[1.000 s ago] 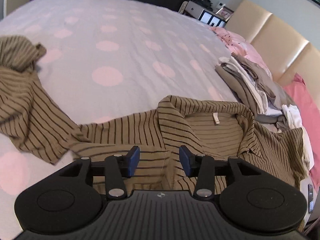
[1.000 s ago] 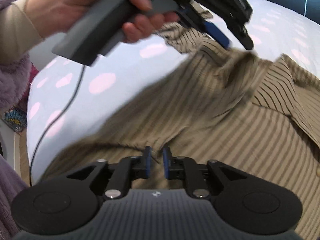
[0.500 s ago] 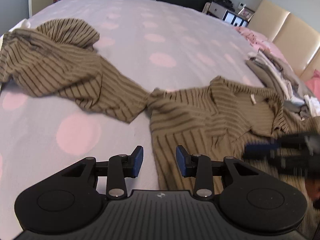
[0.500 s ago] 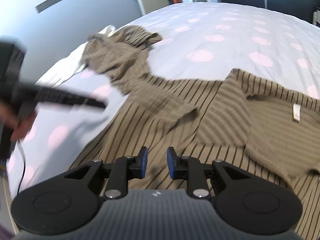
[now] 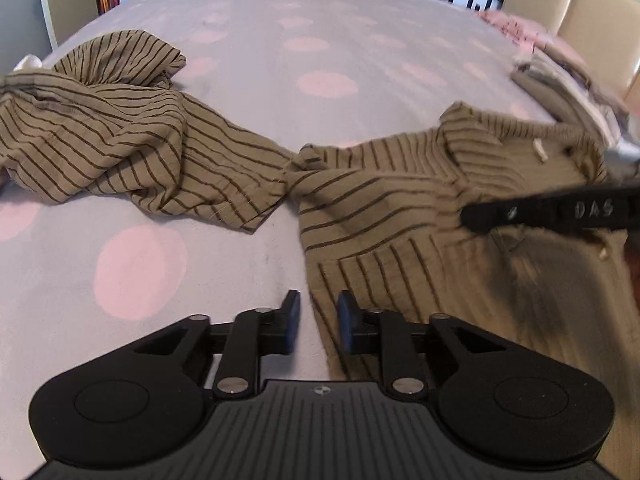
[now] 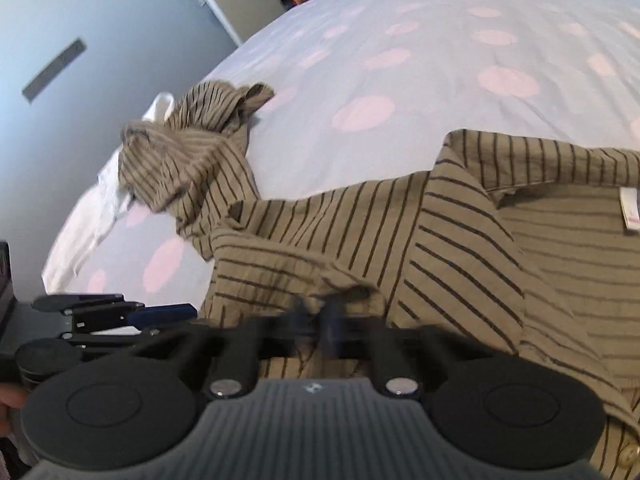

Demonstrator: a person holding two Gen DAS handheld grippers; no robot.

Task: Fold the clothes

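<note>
A tan shirt with dark stripes [image 5: 400,200] lies spread on the bed, collar and white label toward the far right. Its sleeve [image 5: 120,136] is crumpled in a heap at the left. My left gripper [image 5: 318,328] is open low over the shirt's left edge, and the cloth edge runs between its fingers. In the right wrist view my right gripper [image 6: 316,324] is over a raised fold of the shirt [image 6: 460,240]. Its fingers are blurred and close together, with a narrow gap. One black finger [image 5: 520,212] of it crosses the shirt in the left wrist view.
The bedspread [image 5: 320,40] is pale with pink dots. A stack of folded clothes [image 5: 568,80] sits at the far right by pink pillows [image 5: 532,32] and a beige headboard [image 5: 592,8]. A white cloth [image 6: 108,200] hangs at the bed's left edge.
My left gripper has drawn back from the collar to the shirt's left edge. The right gripper's fingers have come closer together over a fold of the shirt front.
</note>
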